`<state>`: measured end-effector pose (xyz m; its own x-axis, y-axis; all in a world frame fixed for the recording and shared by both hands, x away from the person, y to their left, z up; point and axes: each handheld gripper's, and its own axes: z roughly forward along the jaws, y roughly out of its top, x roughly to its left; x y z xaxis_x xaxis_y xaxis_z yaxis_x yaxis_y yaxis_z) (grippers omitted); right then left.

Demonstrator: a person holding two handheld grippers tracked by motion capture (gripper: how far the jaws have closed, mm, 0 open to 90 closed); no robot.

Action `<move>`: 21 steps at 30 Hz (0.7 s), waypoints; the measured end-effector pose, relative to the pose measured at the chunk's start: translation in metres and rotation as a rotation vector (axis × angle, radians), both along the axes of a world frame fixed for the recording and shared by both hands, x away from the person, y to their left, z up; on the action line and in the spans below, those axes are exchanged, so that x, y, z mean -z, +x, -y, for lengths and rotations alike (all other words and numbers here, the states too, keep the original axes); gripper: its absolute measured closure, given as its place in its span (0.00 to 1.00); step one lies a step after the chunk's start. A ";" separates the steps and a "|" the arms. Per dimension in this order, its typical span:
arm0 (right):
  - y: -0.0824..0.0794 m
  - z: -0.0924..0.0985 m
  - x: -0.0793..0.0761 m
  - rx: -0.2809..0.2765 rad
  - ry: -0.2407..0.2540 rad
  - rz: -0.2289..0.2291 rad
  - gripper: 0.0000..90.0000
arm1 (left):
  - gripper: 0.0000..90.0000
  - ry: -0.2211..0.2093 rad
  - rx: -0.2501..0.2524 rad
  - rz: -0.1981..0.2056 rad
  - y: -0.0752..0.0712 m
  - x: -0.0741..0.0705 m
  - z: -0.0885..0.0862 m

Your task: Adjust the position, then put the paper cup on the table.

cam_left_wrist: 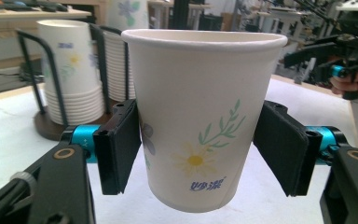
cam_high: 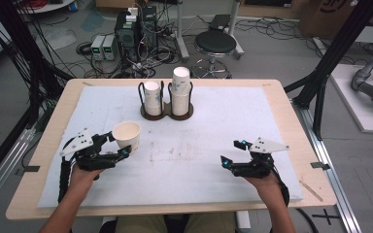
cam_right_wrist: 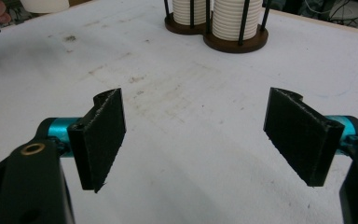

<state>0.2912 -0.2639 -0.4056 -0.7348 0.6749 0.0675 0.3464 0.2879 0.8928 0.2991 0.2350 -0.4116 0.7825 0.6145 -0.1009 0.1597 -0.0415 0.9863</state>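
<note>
Your left gripper (cam_high: 119,144) clamps tapered paper cup (cam_left_wrist: 200,116) between flat black pads, upright, lifted off white foam mat (cam_high: 199,160); cup glossy, daisy print, rolled rim. Your right gripper (cam_high: 233,153) jaws wide, nothing between, rough-edged pads. Ribbed cup stacks in dark round-based wire holder (cam_high: 167,114) at mat's far edge.

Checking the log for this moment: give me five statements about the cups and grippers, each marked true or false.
1. The left gripper has a paper cup between its jaws. True.
2. That cup lies on its side. False: it is upright, mouth up.
3. The right gripper holds a cup. False: its jaws stand apart with nothing between them.
4. The cup holder carries two stacks of cups. True.
5. The two stacks are equally tall. False: the right stack is taller than the left stack.
</note>
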 end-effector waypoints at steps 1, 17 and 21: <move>0.000 0.000 0.000 0.005 -0.003 0.009 0.24 | 0.36 -0.002 -0.004 0.004 0.000 0.000 -0.001; -0.003 0.005 0.001 0.037 0.021 0.014 0.24 | 0.36 -0.019 -0.041 0.024 0.002 0.001 -0.006; -0.003 0.006 0.002 0.044 0.022 0.010 0.24 | 0.36 -0.022 -0.058 0.023 0.005 0.004 -0.009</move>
<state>0.2881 -0.2696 -0.4074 -0.7051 0.7051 0.0759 0.3497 0.2527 0.9021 0.3036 0.2443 -0.4151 0.7476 0.6570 -0.0970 0.1384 -0.0113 0.9903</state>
